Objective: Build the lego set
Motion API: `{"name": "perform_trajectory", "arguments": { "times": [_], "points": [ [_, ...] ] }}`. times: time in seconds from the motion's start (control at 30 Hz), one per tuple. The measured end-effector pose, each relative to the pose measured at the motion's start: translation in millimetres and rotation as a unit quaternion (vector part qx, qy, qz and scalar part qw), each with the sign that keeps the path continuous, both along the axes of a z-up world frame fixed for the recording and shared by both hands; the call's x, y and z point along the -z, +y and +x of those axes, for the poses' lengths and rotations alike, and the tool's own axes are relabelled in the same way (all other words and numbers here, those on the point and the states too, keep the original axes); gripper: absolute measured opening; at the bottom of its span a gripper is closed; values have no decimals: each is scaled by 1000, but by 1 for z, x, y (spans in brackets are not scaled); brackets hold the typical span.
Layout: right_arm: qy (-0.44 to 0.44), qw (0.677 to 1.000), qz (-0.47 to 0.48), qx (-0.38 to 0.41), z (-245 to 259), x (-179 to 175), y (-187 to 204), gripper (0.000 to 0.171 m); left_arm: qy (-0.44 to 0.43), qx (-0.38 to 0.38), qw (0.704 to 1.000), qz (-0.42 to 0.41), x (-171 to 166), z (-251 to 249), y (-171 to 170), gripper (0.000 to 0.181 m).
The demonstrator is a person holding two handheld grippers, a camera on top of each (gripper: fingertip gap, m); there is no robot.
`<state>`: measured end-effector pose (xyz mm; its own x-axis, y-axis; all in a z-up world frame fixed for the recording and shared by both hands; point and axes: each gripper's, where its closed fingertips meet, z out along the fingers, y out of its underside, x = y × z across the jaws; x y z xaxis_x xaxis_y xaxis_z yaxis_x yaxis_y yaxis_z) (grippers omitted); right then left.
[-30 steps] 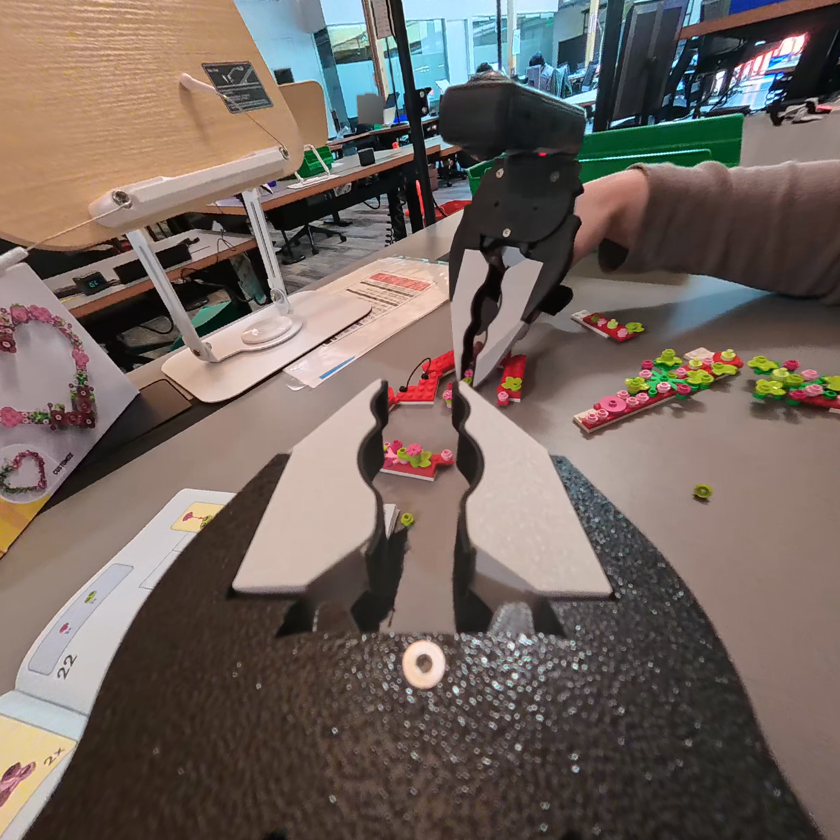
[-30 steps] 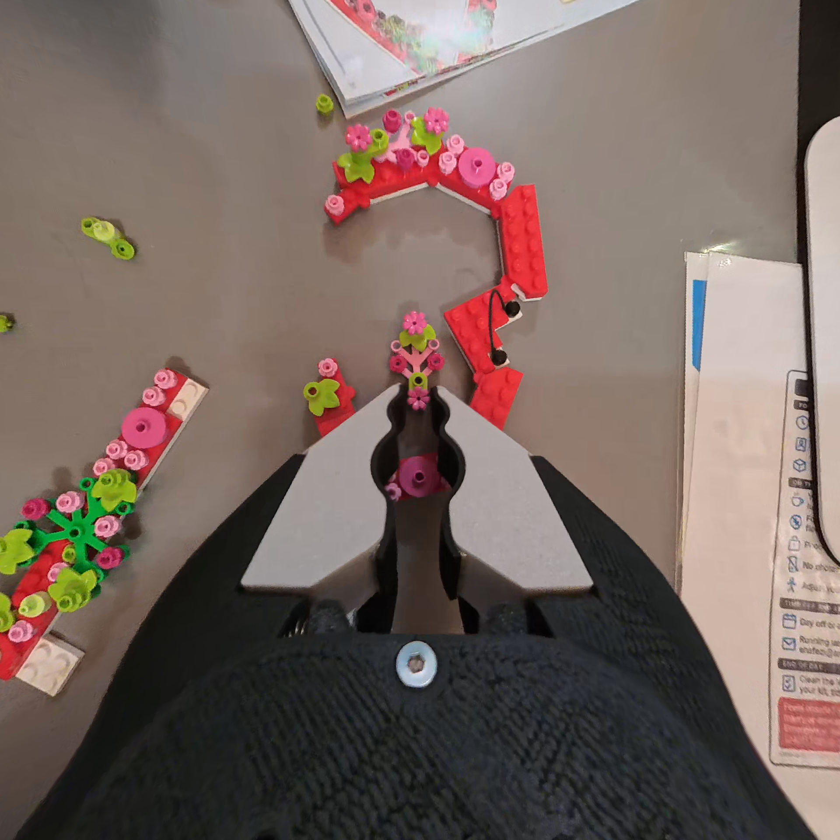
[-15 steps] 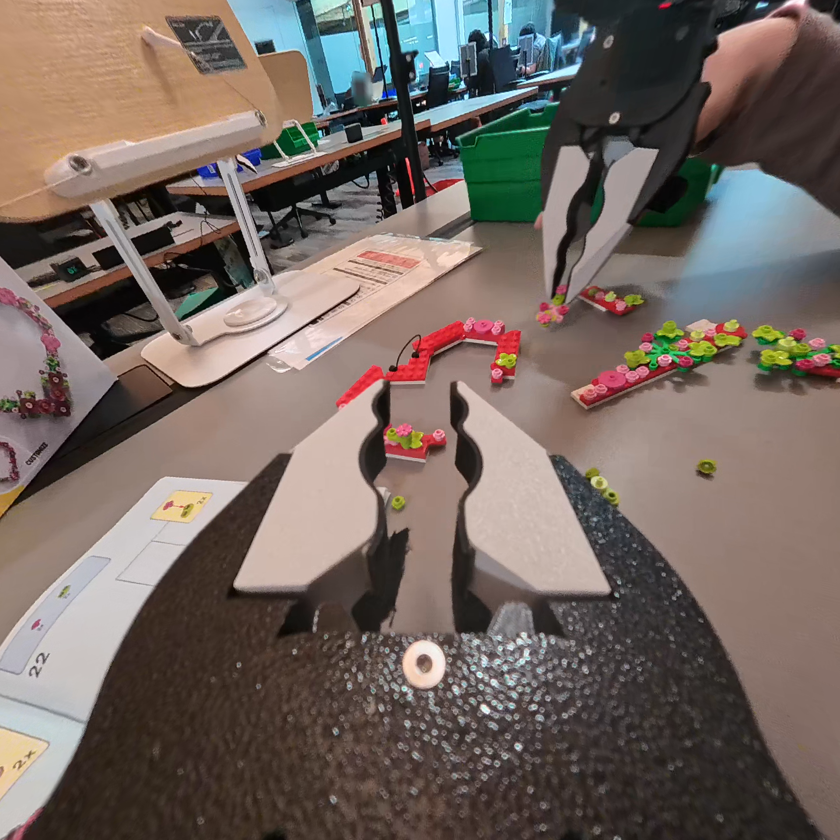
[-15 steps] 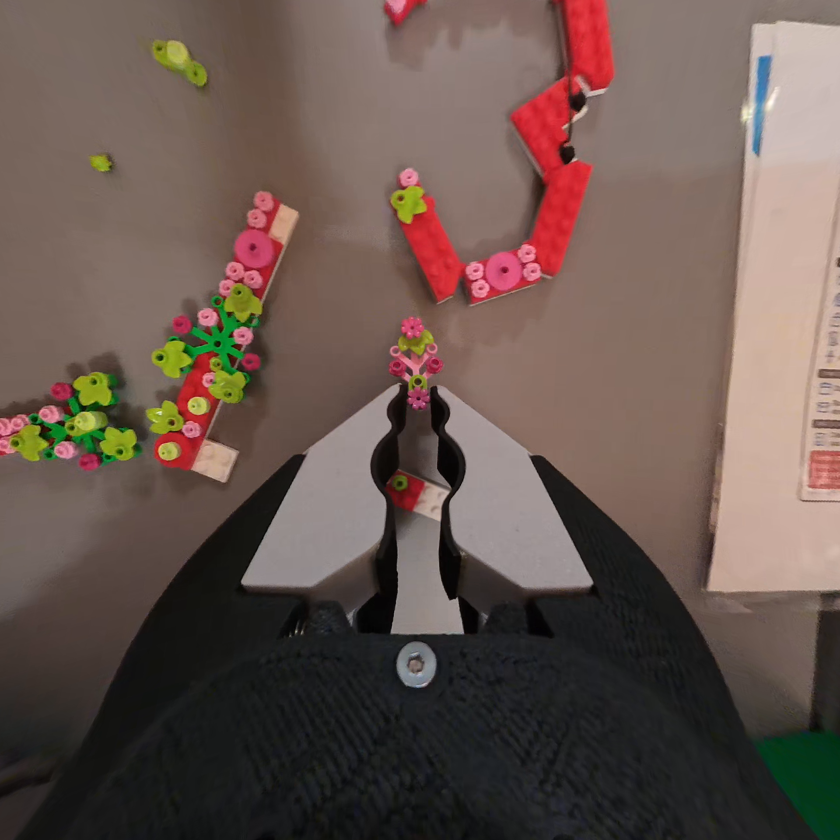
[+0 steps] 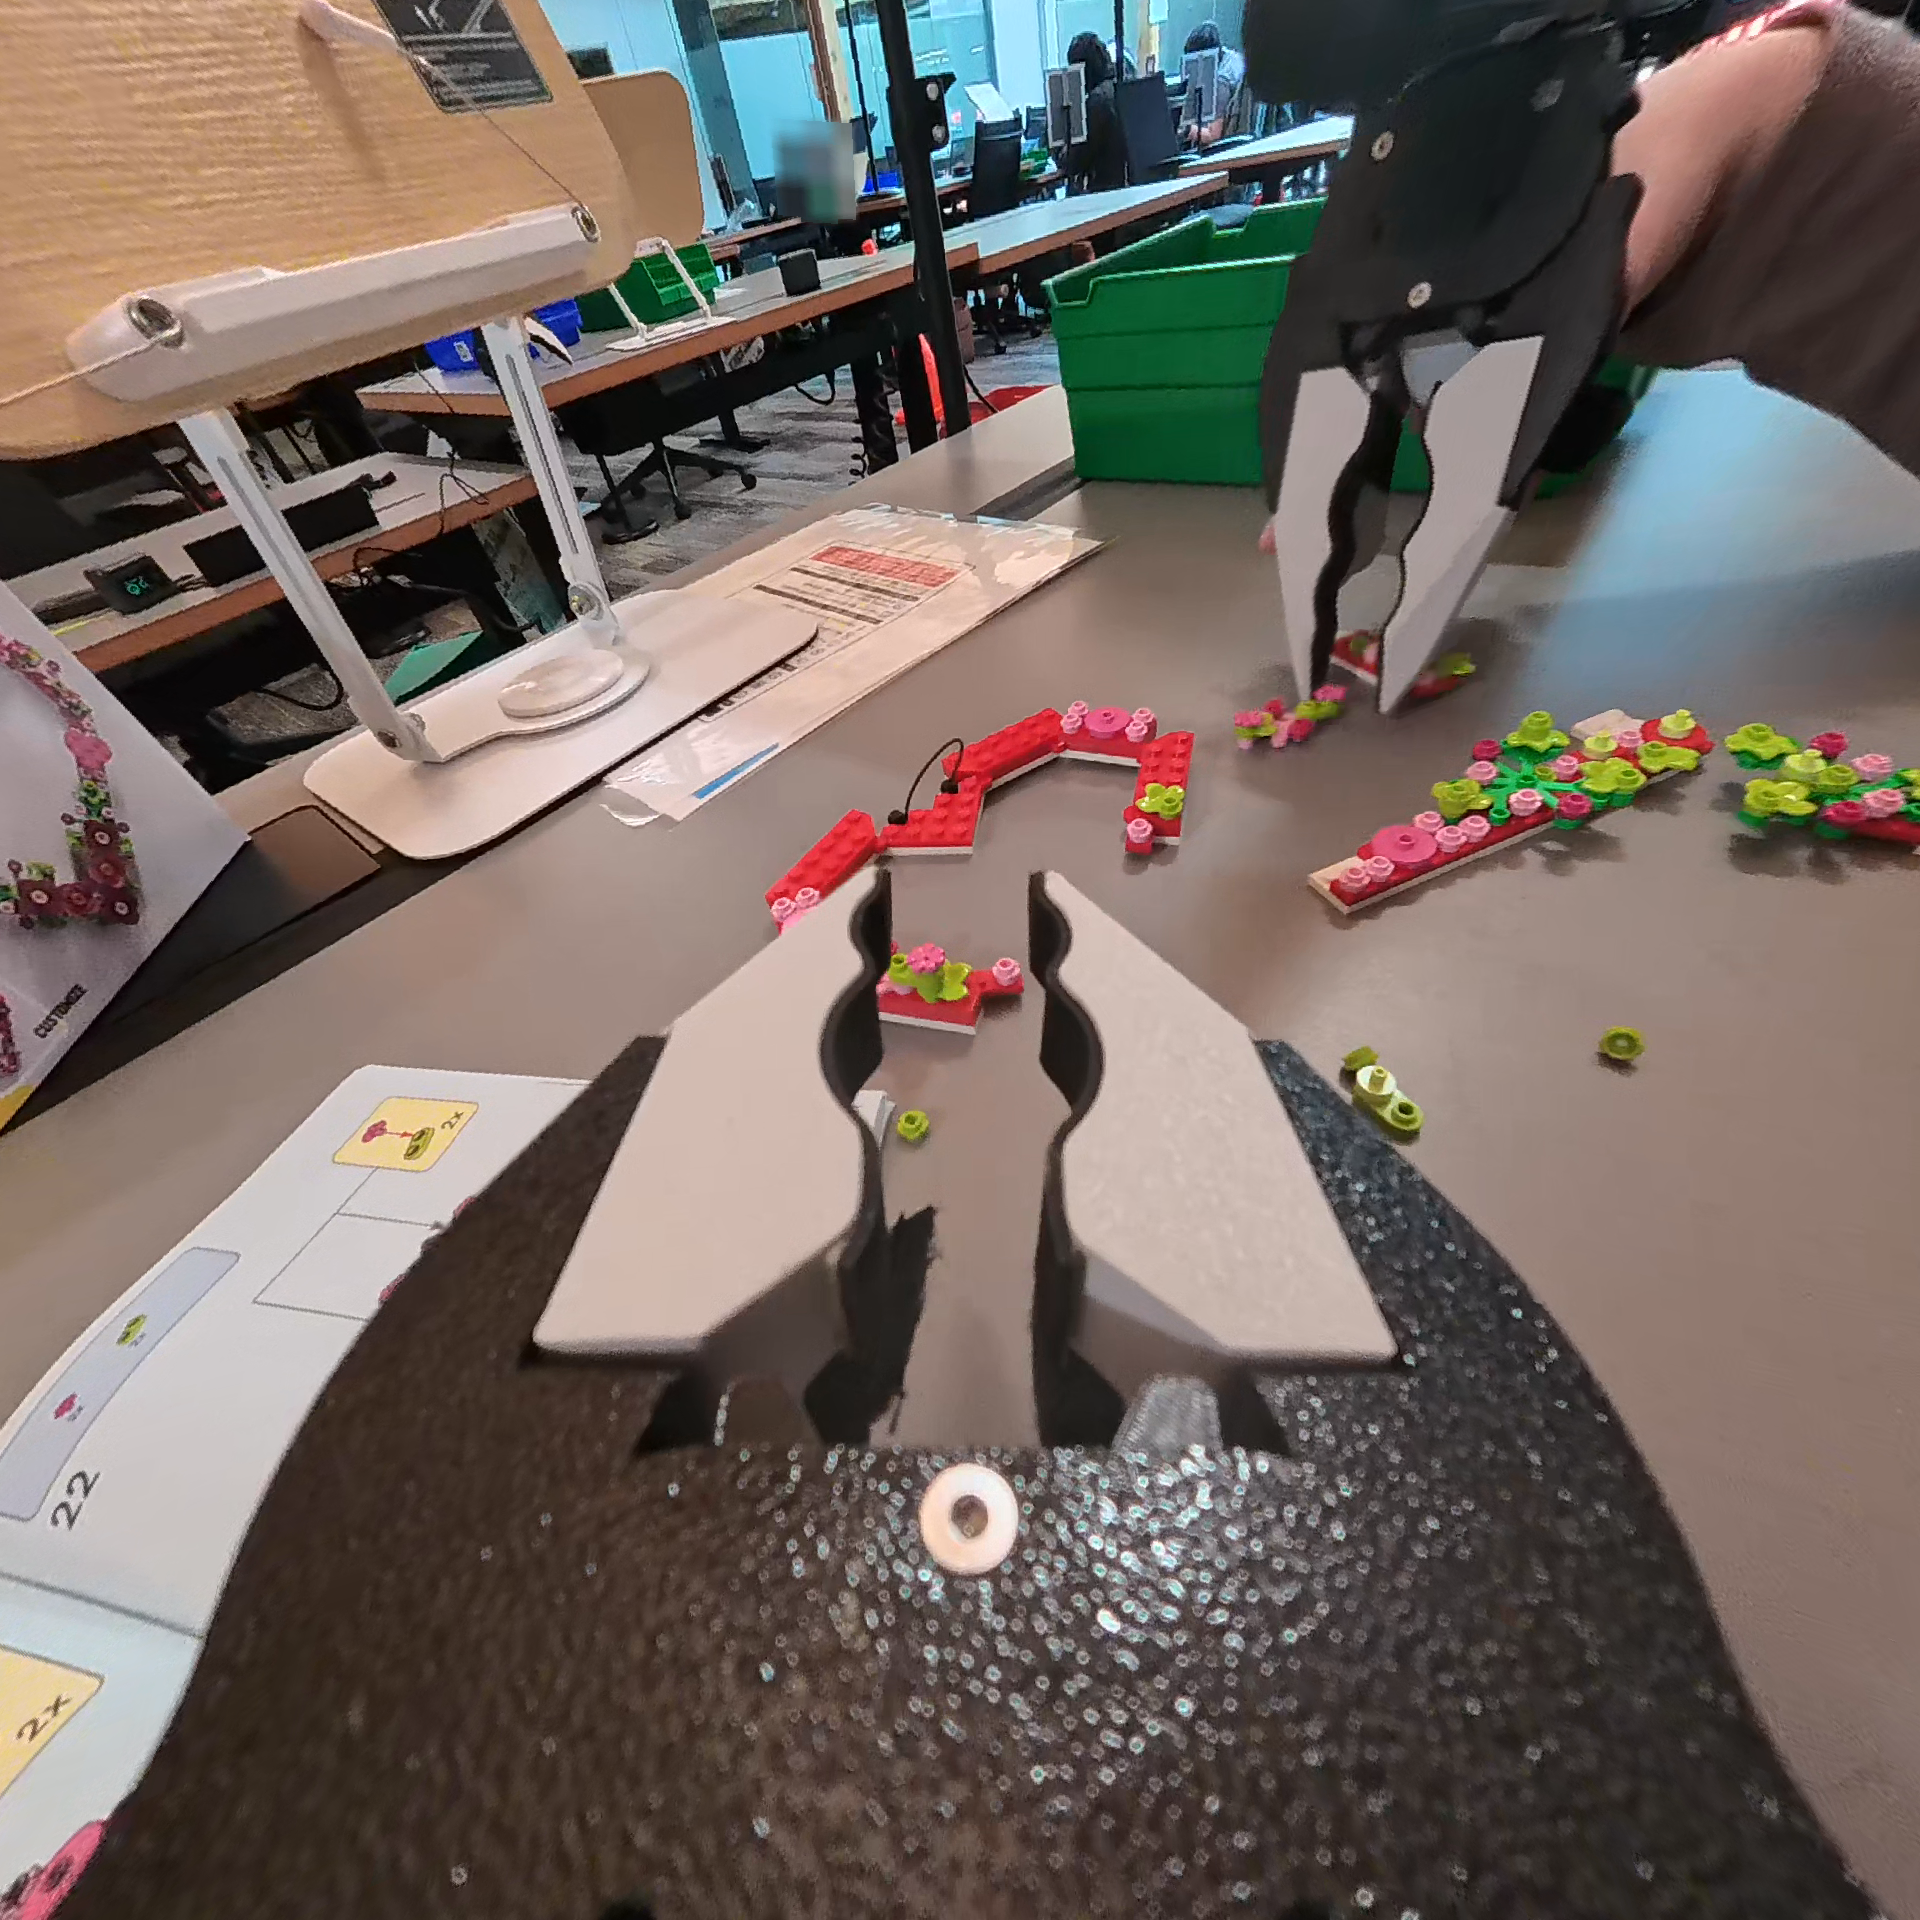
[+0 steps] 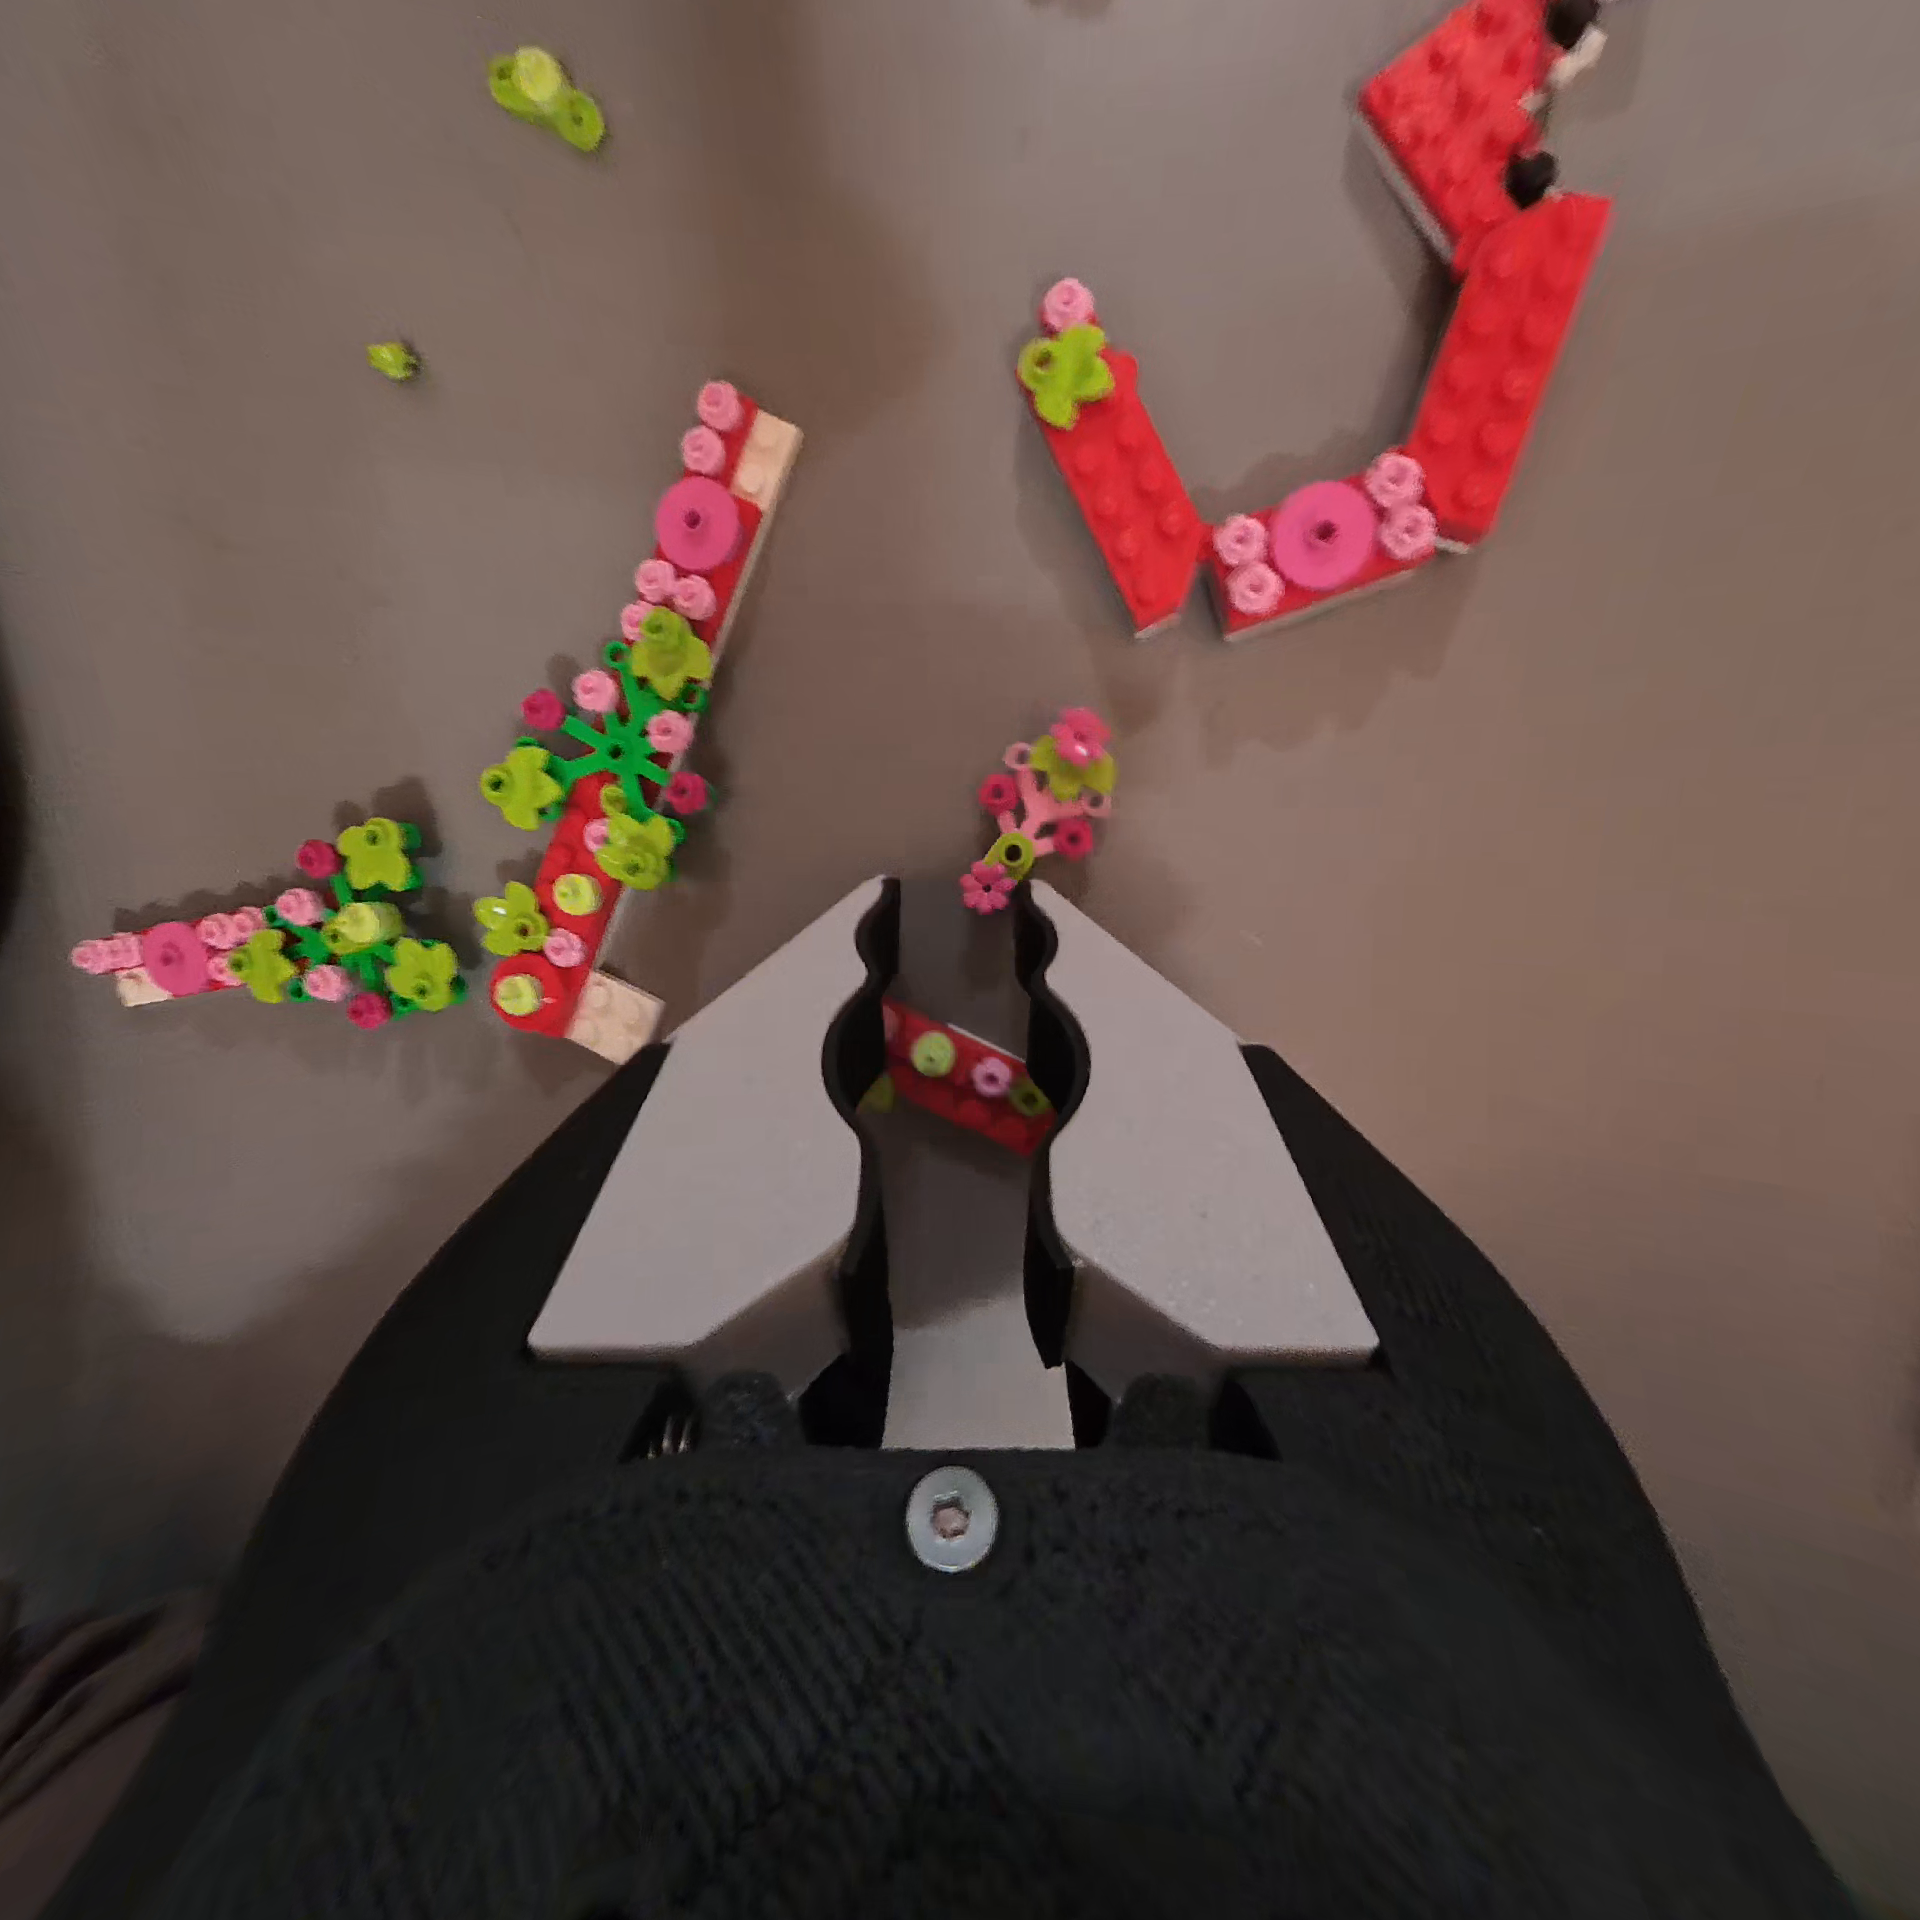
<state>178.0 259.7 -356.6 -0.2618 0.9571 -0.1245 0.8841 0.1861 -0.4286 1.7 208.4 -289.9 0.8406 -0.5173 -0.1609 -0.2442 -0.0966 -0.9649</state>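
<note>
My right gripper (image 6: 956, 888) is open and empty, tips close to the grey table. A pink flower sprig (image 6: 1044, 805) lies on the table just past its right fingertip; it also shows in the left wrist view (image 5: 1283, 719), beside the right gripper (image 5: 1351, 696). A small red piece with studs (image 6: 961, 1070) lies under the right jaws. The red arc assembly (image 5: 987, 790) lies mid-table. My left gripper (image 5: 961, 883) is open and empty, with a short red flowered piece (image 5: 940, 987) ahead between its fingers.
A long flowered red strip (image 6: 644, 727) and a shorter flowered one (image 6: 291, 935) lie left of the right gripper. Loose lime pieces (image 5: 1387, 1101) are scattered. An instruction booklet (image 5: 208, 1299), a white book stand (image 5: 540, 707), a laminated sheet (image 5: 862, 613) and green bins (image 5: 1164, 364) border the area. The gap from one gripper's tips to the other's is roughly 20 cm.
The right gripper carried the flower sprig away from the red arc, came down by the small red piece, opened and let the sprig go on the table. The left gripper stayed open.
</note>
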Motion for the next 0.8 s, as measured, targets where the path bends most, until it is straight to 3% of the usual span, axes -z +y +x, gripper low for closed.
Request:
{"name": "perform_trajectory", "arguments": {
  "times": [0.17,0.4,0.6,0.7,0.8],
  "points": [
    [25,997,-32,-60,-8,-8,-28,23,3,7,1000,-5,3,3,-1,24],
    [23,998,30,-51,-1,-2,1,18,6,11,1000,-8,4,5,-1,24],
    [19,997,4,-74,-3,1,-13,17,6,12,1000,-12,6,5,-1,24],
    [60,995,4,-83,-19,-2,-19,28,8,13,1000,-11,6,5,-1,23],
    [94,992,0,-84,-27,-7,-17,27,9,13,1000,-11,6,6,-1,23]
  ]
}}
